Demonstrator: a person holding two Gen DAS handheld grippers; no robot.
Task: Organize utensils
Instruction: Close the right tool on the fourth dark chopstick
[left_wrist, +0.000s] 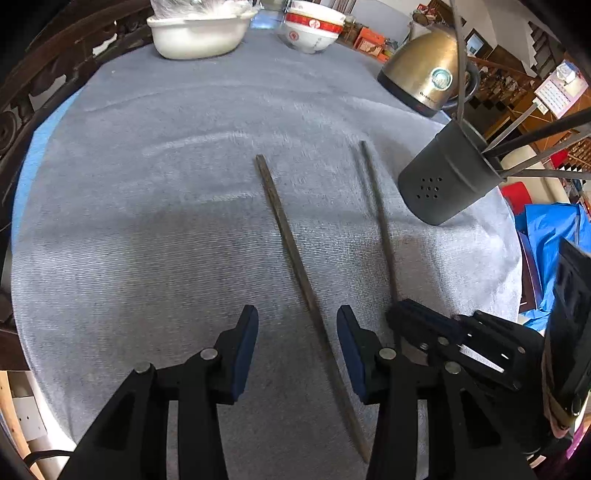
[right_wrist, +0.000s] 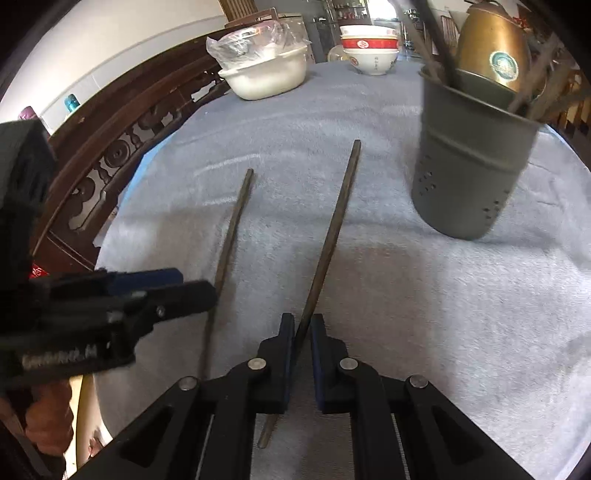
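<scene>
Two dark chopsticks lie roughly side by side on a grey cloth. In the left wrist view, one chopstick runs between the fingers of my left gripper. It lies nearer the right pad and neither pad presses on it, so this gripper is open. In the right wrist view, my right gripper is shut on the near part of the other chopstick, whose far end rests on the cloth. A dark grey perforated utensil holder stands to the right with several utensils in it.
A brass kettle stands behind the holder. Stacked red-and-white bowls and a white dish with a plastic bag sit at the far edge. A carved wooden rail borders the table's left side.
</scene>
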